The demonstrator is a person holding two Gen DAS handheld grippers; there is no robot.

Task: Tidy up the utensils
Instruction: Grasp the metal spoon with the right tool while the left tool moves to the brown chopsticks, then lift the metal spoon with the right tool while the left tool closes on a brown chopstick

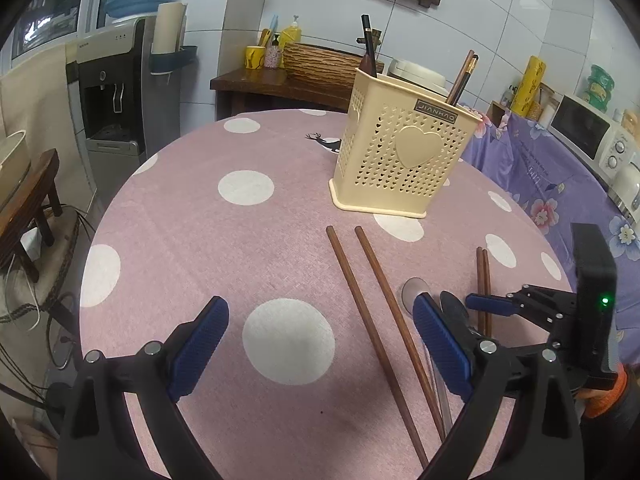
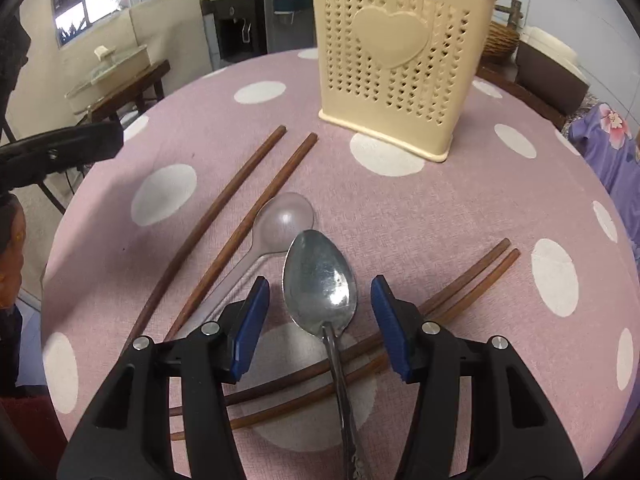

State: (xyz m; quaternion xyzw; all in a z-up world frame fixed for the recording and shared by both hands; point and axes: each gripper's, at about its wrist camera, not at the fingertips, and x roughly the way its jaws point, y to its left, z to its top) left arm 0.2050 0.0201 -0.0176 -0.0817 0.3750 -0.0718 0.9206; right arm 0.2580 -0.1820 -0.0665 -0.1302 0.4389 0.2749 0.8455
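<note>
— Two pairs of chopsticks and two spoons lie loose on the surface (image 2: 460,208). My right fingers (image 2: 316,316) are spread, one on each side of the metal spoon (image 2: 320,280), not touching it.

— What worries you?

— Its handle lies across the near chopsticks (image 2: 472,280), so I judge it may rock or slide when I pinch it. The clear spoon (image 2: 280,220) sits just beside it, touching or nearly so, and could get dragged along.

— And your left?

— My left fingers (image 1: 320,344) are spread wide over the cloth, holding nothing. The far chopsticks (image 1: 372,320) run up between them, and a careless move could roll these away.

— The holder?

— The cream holder (image 2: 404,60) stands upright beyond everything, a few sticks already in it. It looks light; a spoon dropped at a slant might tip it.
</note>
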